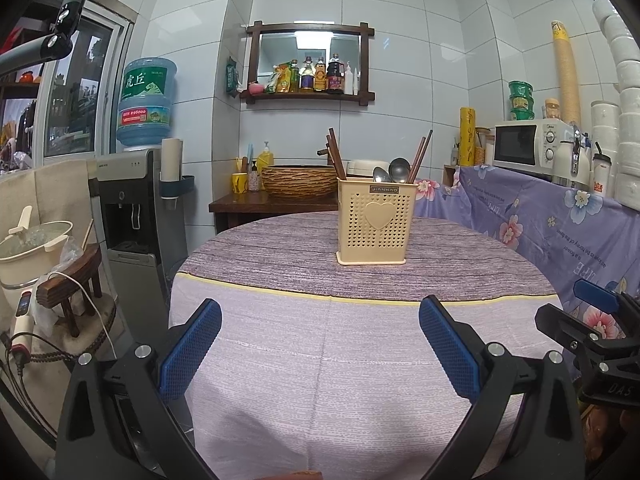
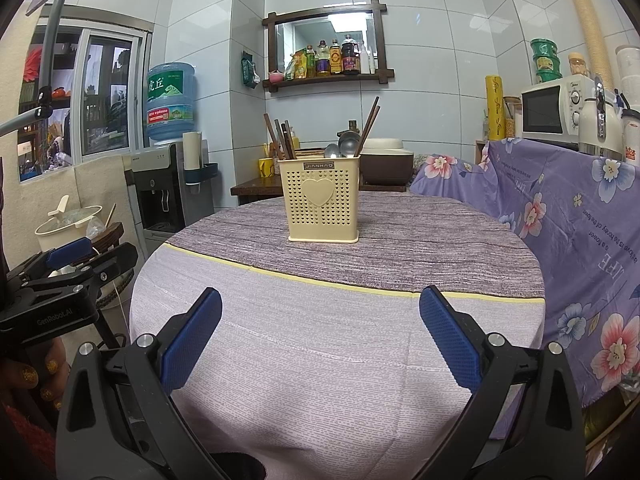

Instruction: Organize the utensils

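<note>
A cream plastic utensil holder (image 1: 373, 222) (image 2: 323, 202) with a heart on its front stands upright on the far half of the round table (image 1: 320, 340) (image 2: 328, 320). Brown chopsticks (image 1: 335, 152) (image 2: 282, 138) and metal spoons (image 1: 394, 171) (image 2: 346, 147) stick up out of it. My left gripper (image 1: 320, 328) hovers open over the table's near edge, well short of the holder, with nothing between its blue pads. My right gripper (image 2: 320, 320) is open and empty too, also at the near edge. Each gripper shows at the side of the other's view.
A flowered purple cloth (image 1: 560, 232) (image 2: 568, 216) covers a counter along the right, with a microwave (image 1: 528, 144) (image 2: 556, 110) on top. A water dispenser (image 1: 132, 200) and a stool with a pot (image 1: 36, 248) stand left. A wooden side table with a woven basin (image 1: 300, 182) is behind.
</note>
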